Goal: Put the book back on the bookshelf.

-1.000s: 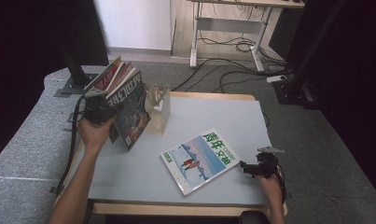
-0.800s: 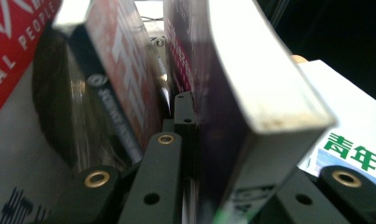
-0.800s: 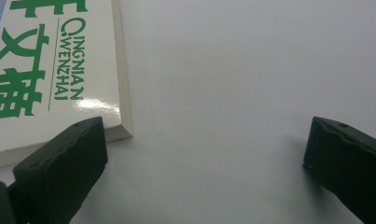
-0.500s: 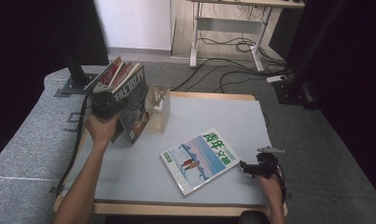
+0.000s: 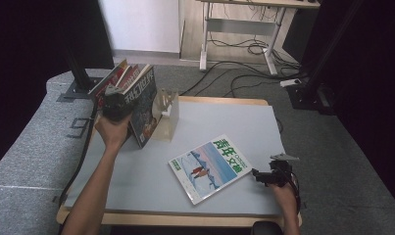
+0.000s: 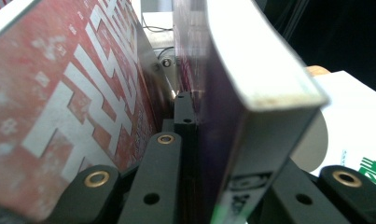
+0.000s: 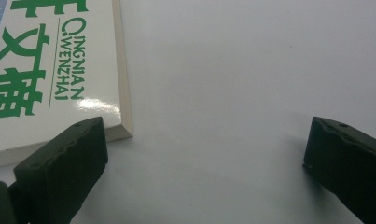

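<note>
My left gripper [image 5: 115, 105] is at the table's far left, shut on a dark-covered book [image 5: 142, 110] that stands tilted on its edge. In the left gripper view the dark book [image 6: 241, 93] sits clamped between the jaws of the left gripper [image 6: 237, 186], with a red book [image 6: 73, 107] leaning just to its left. A blue-and-white magazine [image 5: 209, 166] lies flat near the front middle. My right gripper [image 5: 261, 175] rests open on the table beside the magazine's right corner. In the right gripper view the right gripper [image 7: 204, 158] holds nothing, and the magazine corner [image 7: 59, 70] lies by one jaw.
A clear plastic book stand [image 5: 166, 111] sits right of the standing books. More red books [image 5: 114, 81] lean behind the dark one. The grey table top [image 5: 224, 122] has a wooden edge. Cables and a desk frame [image 5: 244, 29] lie on the floor beyond.
My left gripper has shifted a little to the right with the dark book, which now stands more upright toward the stand. The right gripper and the magazine have not moved.
</note>
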`<state>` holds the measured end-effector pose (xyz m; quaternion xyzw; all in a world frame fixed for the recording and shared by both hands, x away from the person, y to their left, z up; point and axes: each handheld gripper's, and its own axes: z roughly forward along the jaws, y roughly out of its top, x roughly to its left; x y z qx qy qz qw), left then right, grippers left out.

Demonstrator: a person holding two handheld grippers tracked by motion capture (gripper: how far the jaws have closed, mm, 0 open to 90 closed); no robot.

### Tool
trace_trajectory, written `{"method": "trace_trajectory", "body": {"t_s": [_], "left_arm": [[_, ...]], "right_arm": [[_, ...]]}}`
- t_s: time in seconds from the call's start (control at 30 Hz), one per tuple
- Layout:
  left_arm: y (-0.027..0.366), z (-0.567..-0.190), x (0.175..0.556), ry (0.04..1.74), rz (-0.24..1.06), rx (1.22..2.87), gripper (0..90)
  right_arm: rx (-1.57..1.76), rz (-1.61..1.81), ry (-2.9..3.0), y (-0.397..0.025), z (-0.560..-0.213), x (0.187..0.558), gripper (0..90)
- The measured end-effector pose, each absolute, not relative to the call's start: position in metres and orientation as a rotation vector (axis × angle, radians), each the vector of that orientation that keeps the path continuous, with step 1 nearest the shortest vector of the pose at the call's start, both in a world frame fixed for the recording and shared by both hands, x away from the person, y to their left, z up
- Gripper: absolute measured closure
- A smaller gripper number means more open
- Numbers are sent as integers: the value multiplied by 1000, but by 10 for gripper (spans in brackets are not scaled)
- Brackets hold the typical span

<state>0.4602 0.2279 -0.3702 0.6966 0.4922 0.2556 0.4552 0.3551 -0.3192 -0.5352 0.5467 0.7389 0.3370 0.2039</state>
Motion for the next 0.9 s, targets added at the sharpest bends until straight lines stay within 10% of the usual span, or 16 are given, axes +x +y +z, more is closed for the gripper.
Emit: {"method": "trace_trajectory", "body": {"t_s": [0.9], "left_arm": [[227, -368, 442, 1176, 688, 1756, 648]], "right_arm": [[1524, 939, 2061, -319, -535, 355, 0]]}}
